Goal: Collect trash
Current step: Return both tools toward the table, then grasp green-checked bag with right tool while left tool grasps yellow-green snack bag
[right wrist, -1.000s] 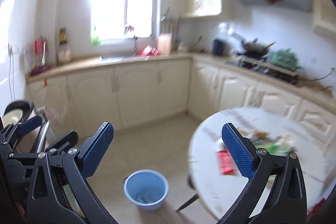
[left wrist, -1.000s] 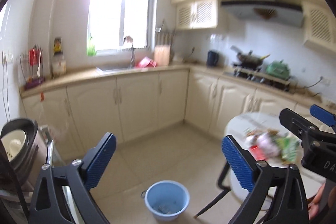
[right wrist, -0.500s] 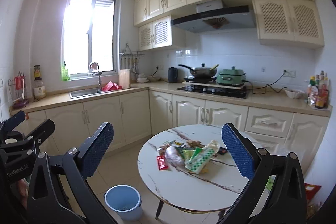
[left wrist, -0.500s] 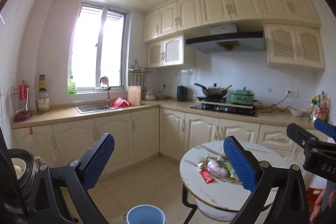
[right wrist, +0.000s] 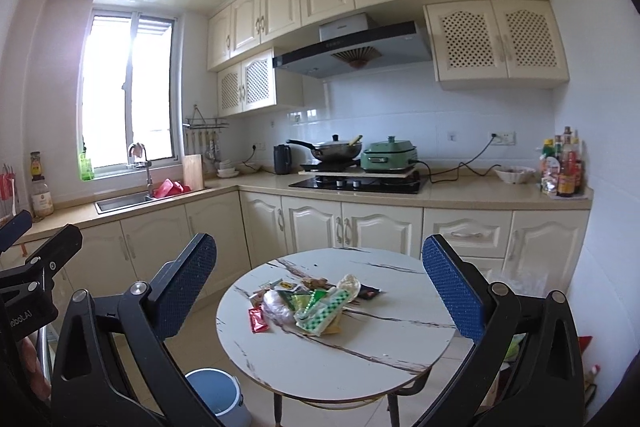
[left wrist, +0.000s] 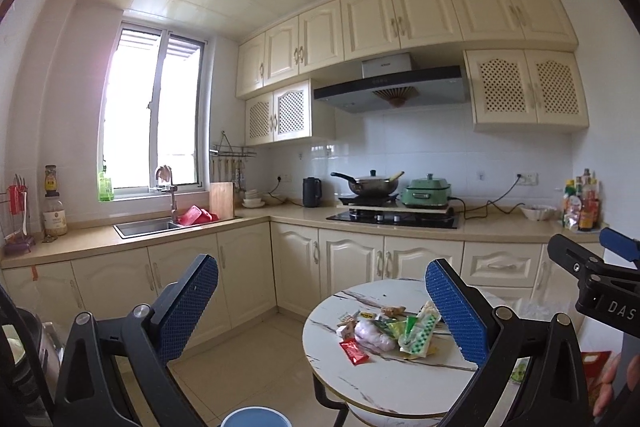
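A pile of trash point(right wrist: 308, 303) lies on a round white marble table point(right wrist: 360, 355): a red sachet point(right wrist: 258, 320), a clear bag, green wrappers and a green-checked packet point(right wrist: 322, 315). The pile also shows in the left wrist view point(left wrist: 388, 331). A blue bin point(right wrist: 216, 397) stands on the floor left of the table; its rim shows in the left wrist view point(left wrist: 256, 417). My left gripper point(left wrist: 320, 303) is open and empty, held in the air short of the table. My right gripper point(right wrist: 318, 287) is open and empty, above the table's near side.
Cream cabinets and a counter run along the back with a sink point(right wrist: 124, 201), a hob with a wok point(right wrist: 332, 147) and a green cooker point(right wrist: 390, 151). Bottles point(right wrist: 562, 167) stand at the counter's right end. A rice cooker point(left wrist: 24, 347) sits at the far left.
Both views have swung upward from the floor and bin to the table and upper cabinets. Both grippers stayed open. The bin has dropped to the bottom edge of the views.
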`<state>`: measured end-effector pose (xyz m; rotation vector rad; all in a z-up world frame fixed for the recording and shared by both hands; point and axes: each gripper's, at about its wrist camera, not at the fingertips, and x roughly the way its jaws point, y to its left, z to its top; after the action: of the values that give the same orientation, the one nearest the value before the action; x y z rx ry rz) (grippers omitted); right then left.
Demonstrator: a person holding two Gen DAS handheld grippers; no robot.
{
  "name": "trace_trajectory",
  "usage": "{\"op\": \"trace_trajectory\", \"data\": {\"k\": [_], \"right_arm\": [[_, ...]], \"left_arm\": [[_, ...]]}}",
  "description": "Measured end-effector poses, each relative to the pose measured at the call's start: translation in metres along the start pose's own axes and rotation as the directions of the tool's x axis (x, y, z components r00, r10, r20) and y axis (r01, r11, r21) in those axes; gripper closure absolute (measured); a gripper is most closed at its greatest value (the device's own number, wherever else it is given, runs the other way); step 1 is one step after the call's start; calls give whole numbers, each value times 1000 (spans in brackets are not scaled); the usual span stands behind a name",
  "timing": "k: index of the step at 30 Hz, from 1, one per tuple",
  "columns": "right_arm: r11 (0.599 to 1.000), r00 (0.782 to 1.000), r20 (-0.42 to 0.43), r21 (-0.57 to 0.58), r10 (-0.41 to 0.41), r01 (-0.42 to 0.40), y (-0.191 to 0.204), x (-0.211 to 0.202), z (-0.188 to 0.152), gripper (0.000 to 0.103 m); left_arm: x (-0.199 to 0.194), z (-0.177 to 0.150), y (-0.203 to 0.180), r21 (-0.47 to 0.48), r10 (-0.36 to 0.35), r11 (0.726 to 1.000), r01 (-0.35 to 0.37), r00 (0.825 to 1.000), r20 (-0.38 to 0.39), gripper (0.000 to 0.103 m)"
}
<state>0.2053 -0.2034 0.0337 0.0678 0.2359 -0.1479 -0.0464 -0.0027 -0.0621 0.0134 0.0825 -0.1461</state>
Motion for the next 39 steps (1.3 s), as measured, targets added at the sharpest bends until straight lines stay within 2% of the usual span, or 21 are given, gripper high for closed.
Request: {"op": "trace_trajectory", "data": {"k": [4,6,10,16,21,25,29,35,39], "right_arm": [[999,999,-24,13,-34,35,-13,18,-8,0],[998,998,-41,20,-56,57,-25,27,-13,0],[994,991,-95,41,-99,103,-48,52,-26,0],[988,970,-207,62,-128,143,-74,106,-56,0],[991,943,-324,77,-76,106,-79,170,-89,0],[993,899,-437,97,-13,62,-72,234,-122,0],[987,841,-537,160,61,31,-65,300,-154,0],[970,796,-591,241,130,21,-51,359,-180,0],[971,764,-629,237,140,17,-40,386,-196,0]], "left_arm": [[34,7,4,7,-15,1000,16,999,-32,1],[62,22,1,8,-26,1000,27,998,-55,1],[114,30,5,-6,-57,998,57,989,-138,1],[203,32,13,-25,-69,998,65,956,-284,1],[292,47,10,-13,-46,999,44,922,-384,1],[358,47,6,-12,-44,999,43,889,-455,1],[401,37,6,0,-47,999,54,868,-494,1],[456,23,11,8,-46,998,59,849,-527,1],[483,13,11,6,-51,998,65,840,-540,1]]}}
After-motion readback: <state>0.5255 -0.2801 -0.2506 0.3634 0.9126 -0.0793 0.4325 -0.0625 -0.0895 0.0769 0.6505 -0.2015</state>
